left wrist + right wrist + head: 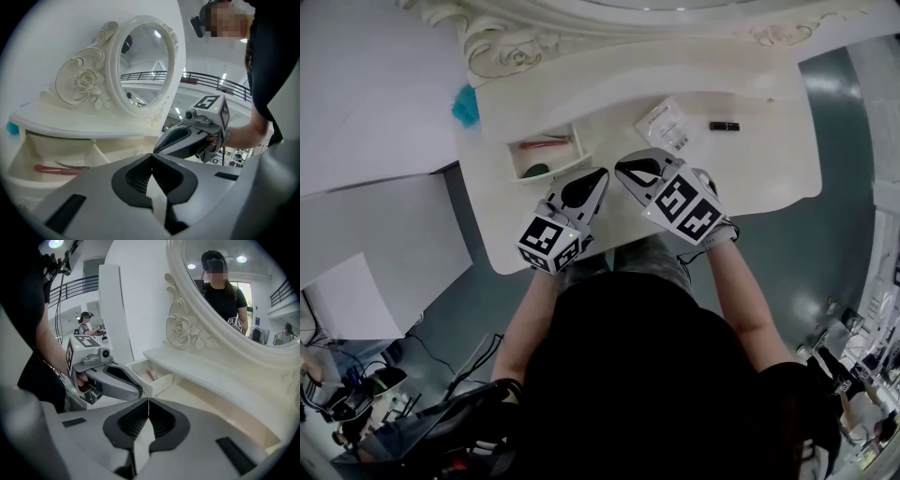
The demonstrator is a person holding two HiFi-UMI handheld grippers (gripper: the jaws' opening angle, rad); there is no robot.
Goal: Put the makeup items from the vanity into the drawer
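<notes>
The vanity's small drawer (581,155) stands open at the left of the white top. Inside lie a red stick (546,143) and a dark green item (535,171). A clear packet (667,125) and a small black tube (724,126) lie on the vanity top (769,159), toward the right. My left gripper (592,178) hovers just right of the drawer, shut and empty. My right gripper (628,169) sits beside it, below the packet, also shut with nothing held. In the left gripper view the jaws (151,155) meet, with the red stick (51,168) in the drawer at lower left. The right gripper's jaws (148,400) are pressed together too.
An ornate white mirror (140,65) rises behind the vanity top. A teal object (466,106) lies at the vanity's far left corner. White boxes (375,234) stand left of the vanity. The person's torso fills the near side.
</notes>
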